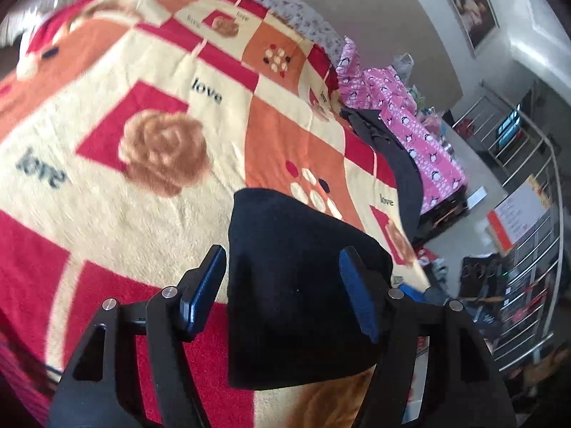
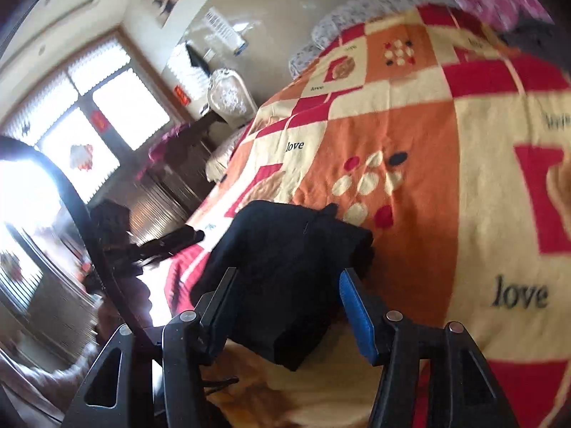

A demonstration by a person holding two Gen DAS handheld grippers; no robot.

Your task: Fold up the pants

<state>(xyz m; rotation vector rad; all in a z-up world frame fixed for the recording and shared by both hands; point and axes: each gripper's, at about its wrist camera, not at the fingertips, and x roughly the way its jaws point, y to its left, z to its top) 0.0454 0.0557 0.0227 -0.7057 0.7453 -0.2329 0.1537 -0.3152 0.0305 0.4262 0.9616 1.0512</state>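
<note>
In the left wrist view, the folded black pants (image 1: 303,285) are seen lying on the bed's blanket (image 1: 150,185) between the spread jaws of the left gripper (image 1: 285,292), unpinched.

In the right wrist view, the right gripper (image 2: 289,306) is likewise held open around the bundle, untouched. The fold could be dragged loose if a pad snags on withdrawal.

Left gripper (image 1: 283,287), right gripper (image 2: 285,303): jaws apart
</note>
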